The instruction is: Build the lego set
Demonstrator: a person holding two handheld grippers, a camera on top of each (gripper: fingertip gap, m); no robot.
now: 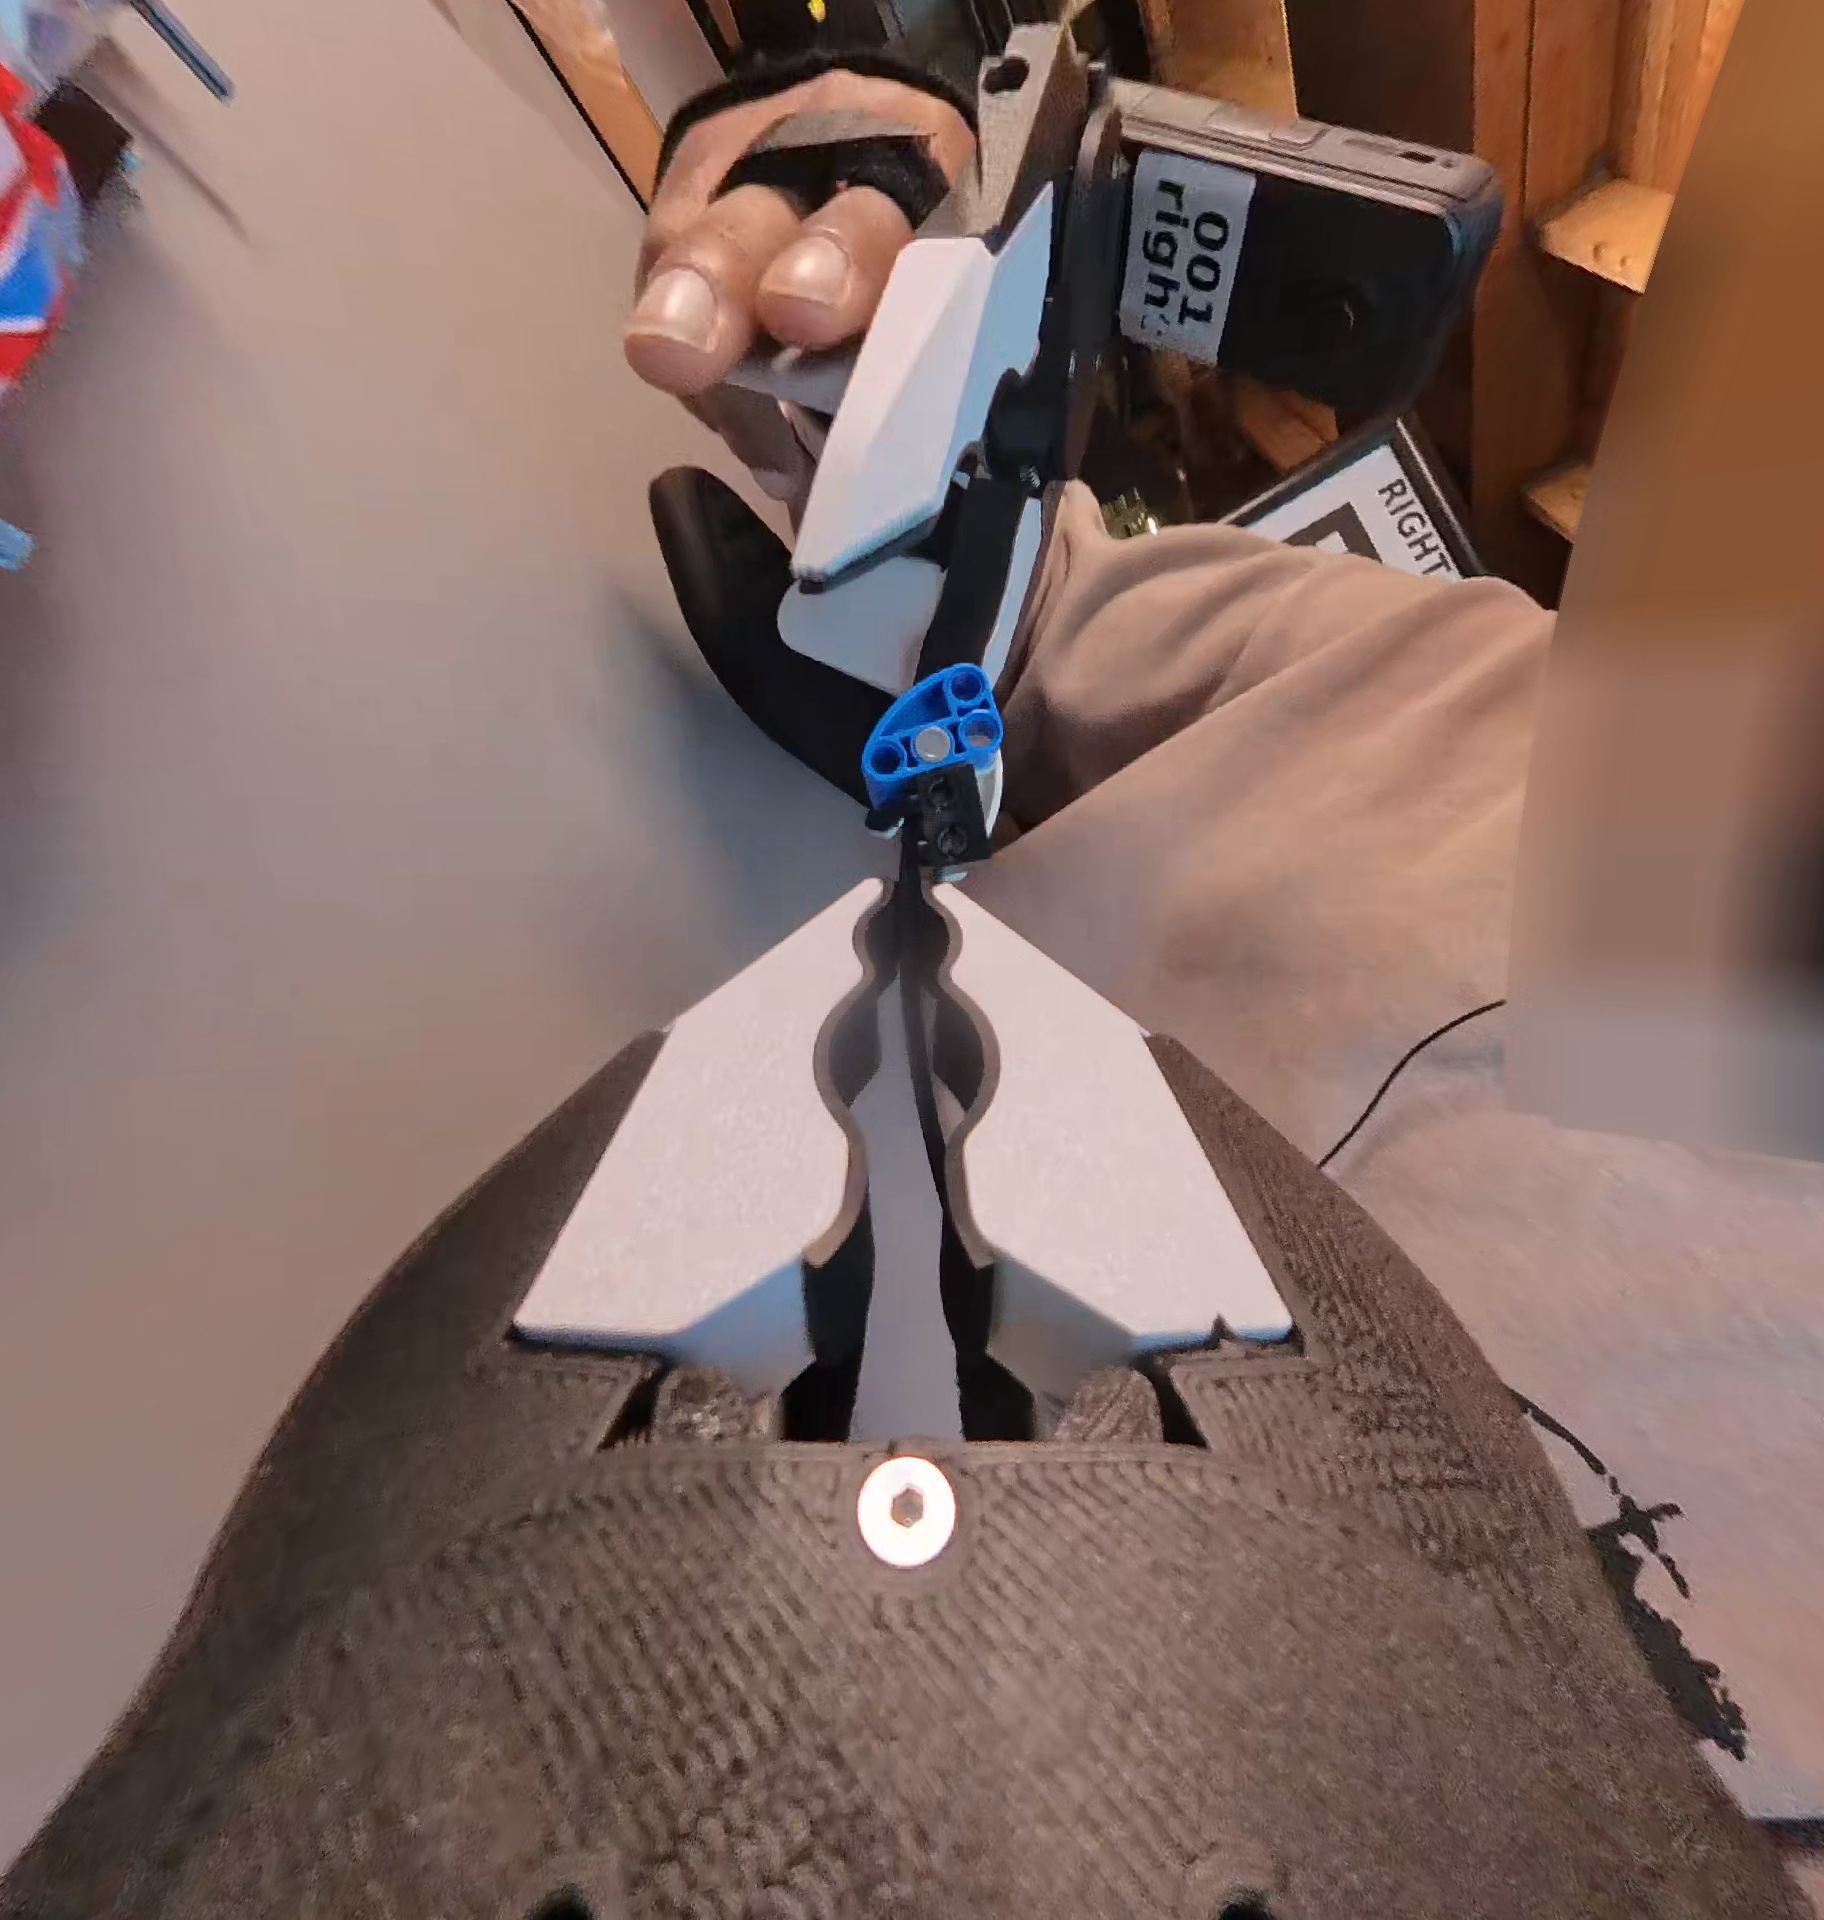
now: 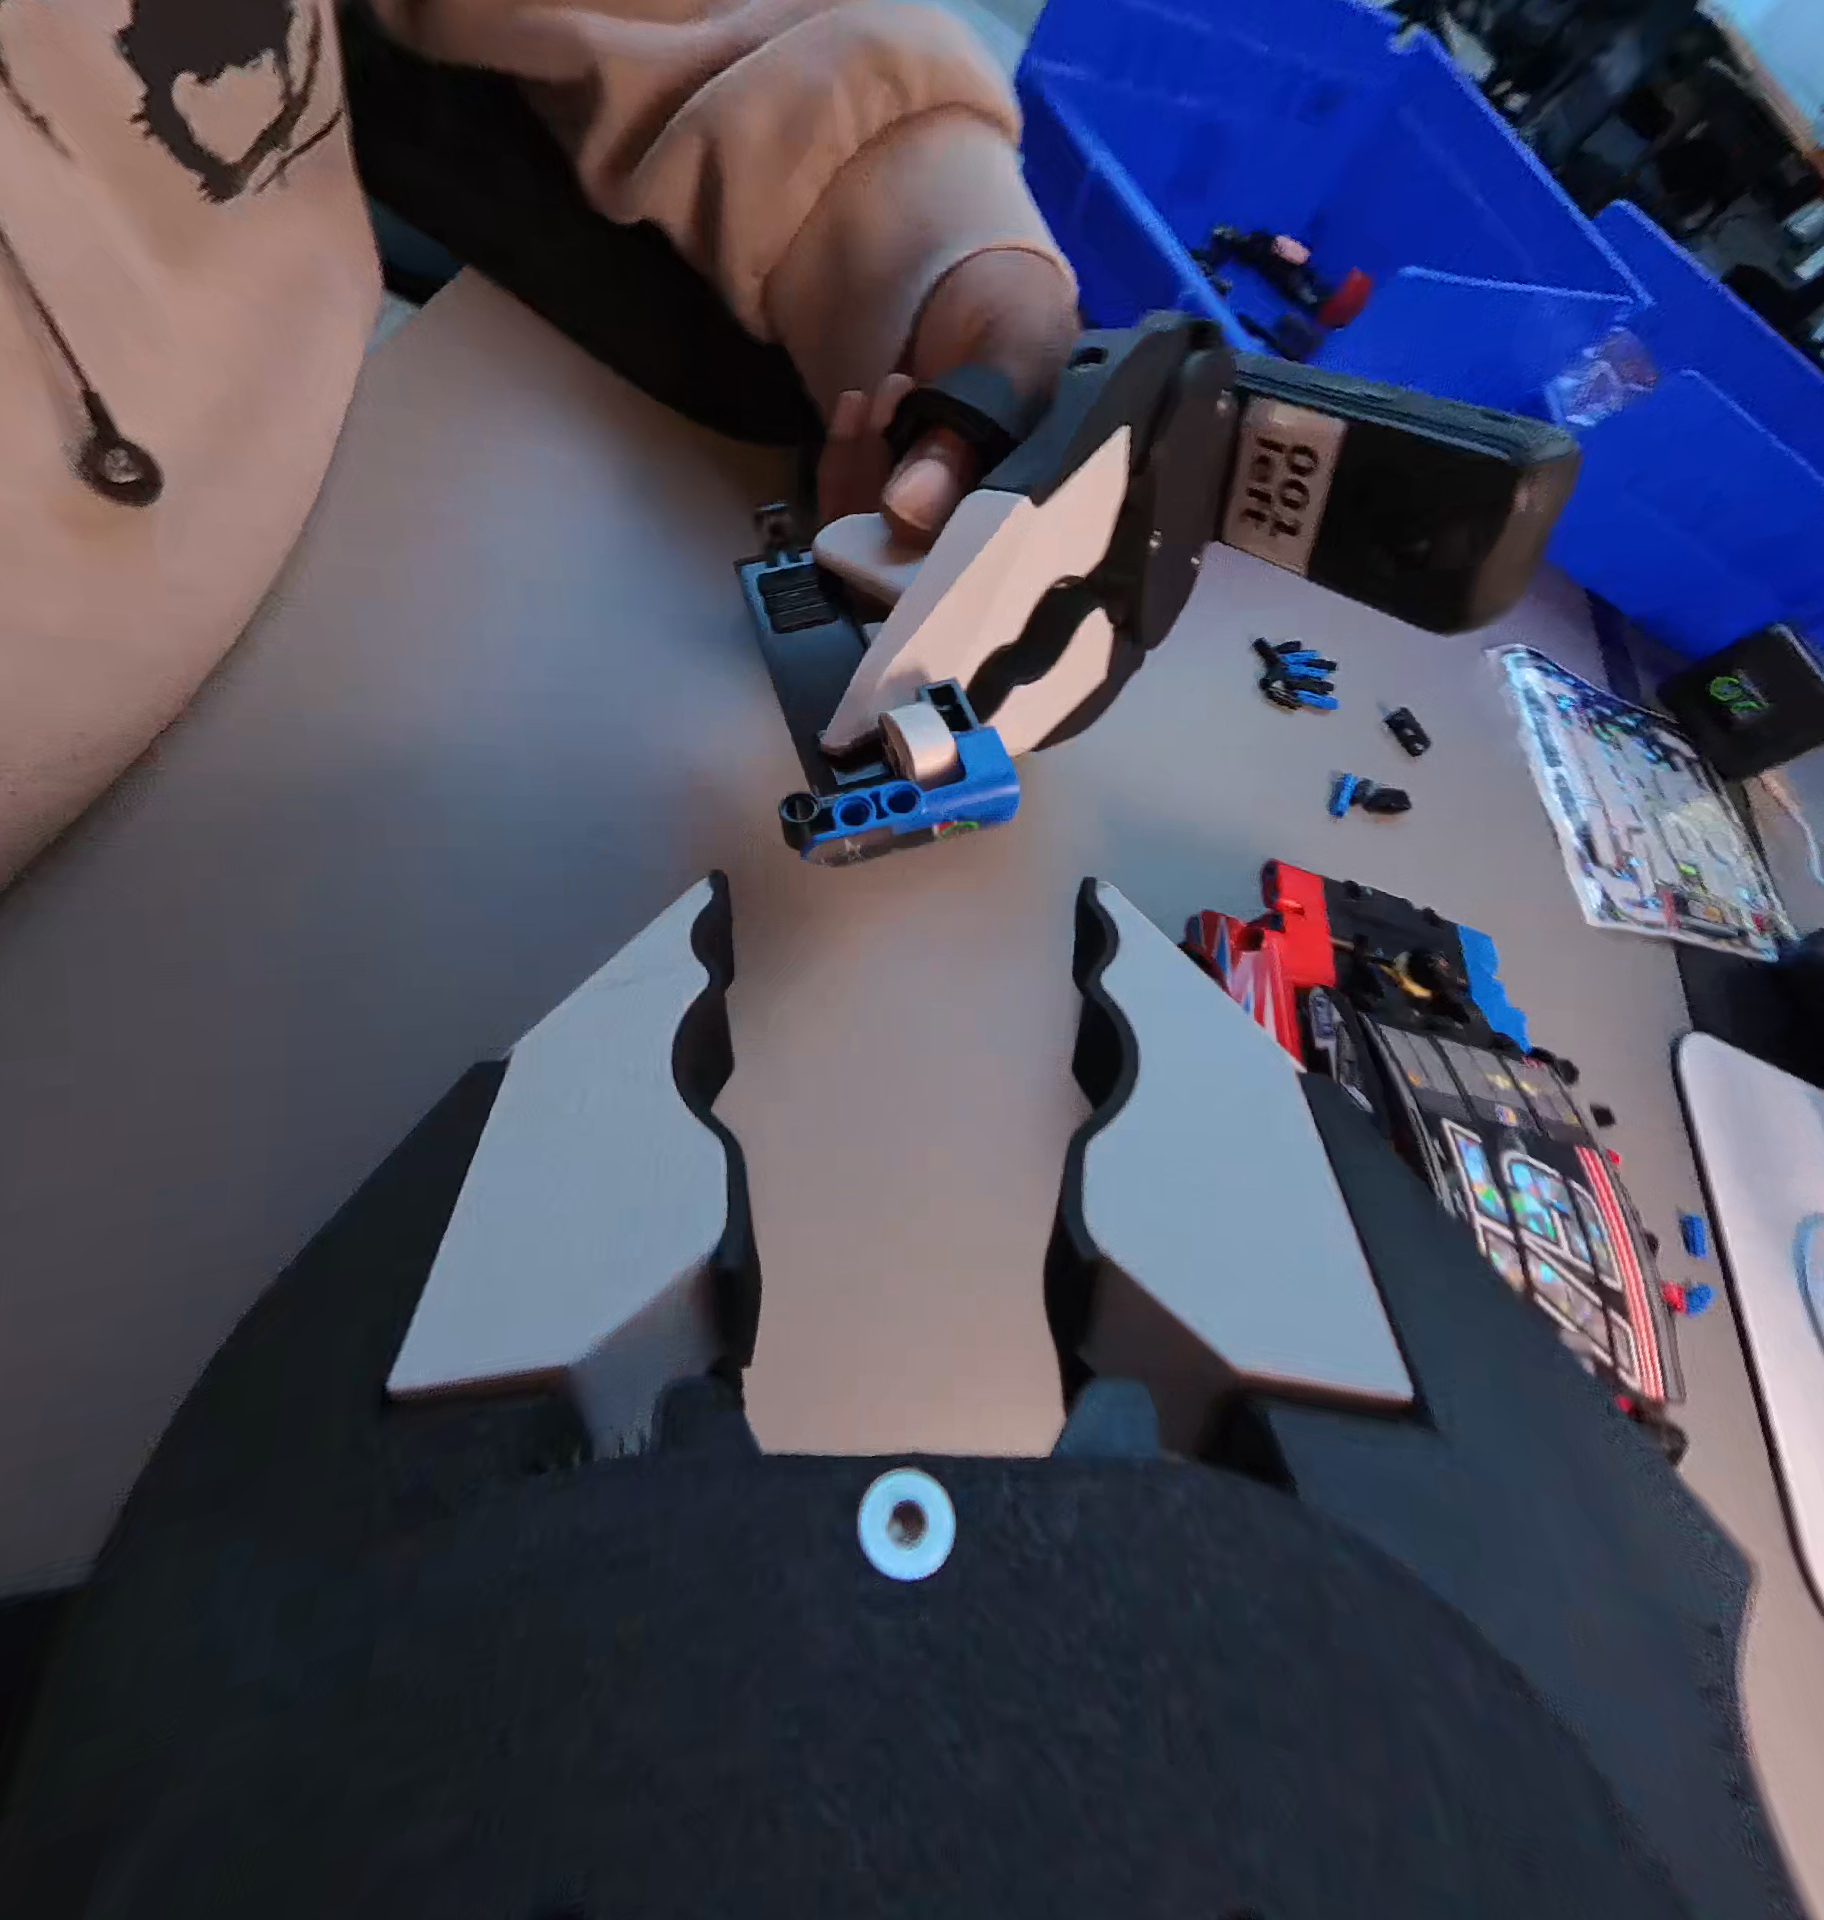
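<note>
My left gripper (image 1: 913, 888) is shut on a thin black Lego panel that runs edge-on between its fingers. A small blue curved beam (image 1: 934, 727) and a black pin block (image 1: 949, 821) sit at the panel's far end. In the right wrist view the left gripper (image 2: 929, 743) holds the same assembly just above the table: the black panel (image 2: 814, 665), a blue beam (image 2: 918, 805) and a pale round piece (image 2: 918, 748). My right gripper (image 2: 903, 894) is open and empty, a short way in front of the assembly. It shows side-on in the left wrist view (image 1: 794, 597).
A partly built red, black and blue Lego car (image 2: 1459, 1122) lies right of my right gripper. Small loose pins (image 2: 1297, 675) and a printed sheet (image 2: 1635, 810) lie beyond it. Blue bins (image 2: 1303, 177) stand at the back, a white tray (image 2: 1781, 1247) at the right edge. My two grippers' fingertips are within a few centimetres of each other.
</note>
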